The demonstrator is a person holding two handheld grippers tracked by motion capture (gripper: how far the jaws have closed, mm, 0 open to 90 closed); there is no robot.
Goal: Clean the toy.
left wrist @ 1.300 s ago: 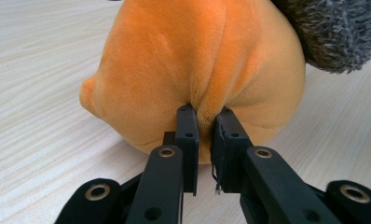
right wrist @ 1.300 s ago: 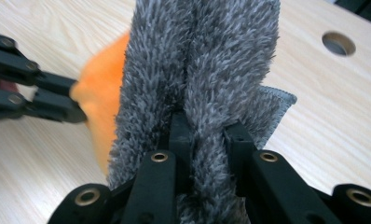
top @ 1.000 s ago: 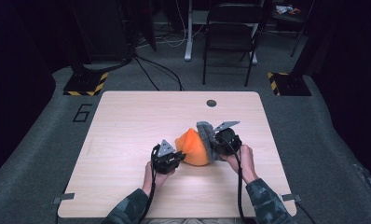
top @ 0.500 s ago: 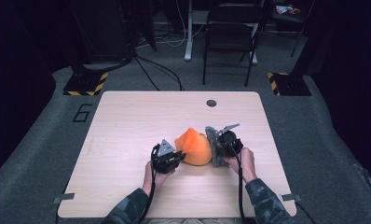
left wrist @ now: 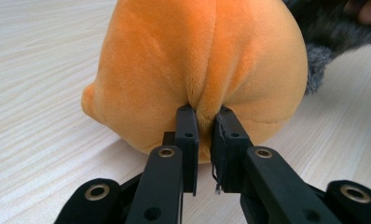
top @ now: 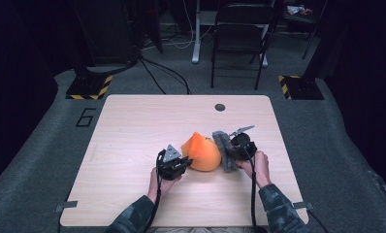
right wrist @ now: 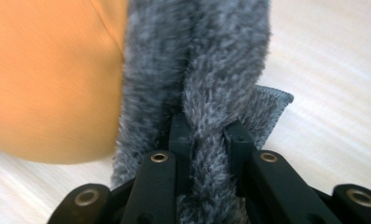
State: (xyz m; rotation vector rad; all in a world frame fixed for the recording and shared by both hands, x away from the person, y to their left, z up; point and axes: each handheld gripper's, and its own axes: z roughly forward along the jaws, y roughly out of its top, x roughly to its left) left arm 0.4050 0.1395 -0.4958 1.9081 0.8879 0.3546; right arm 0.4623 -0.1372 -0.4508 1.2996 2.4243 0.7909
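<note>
While both claws grip, the views read so:
High view: round orange plush toy (top: 202,153) lies near the middle of the pale wooden desk (top: 133,126), left claw (top: 181,162) at its left, right claw (top: 228,151) at its right.
Left gripper view: claw pinching a fold of orange plush, likely to anchor it.
Right gripper view: claw pinching the shaggy grey fur piece (right wrist: 211,70), seemingly to pull it.

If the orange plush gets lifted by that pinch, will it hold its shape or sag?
Probably sags: the left gripper pinches only a soft fold of the orange plush. It looks light for its size. The grey furry part, clamped by the right gripper, likely flops too.
</note>
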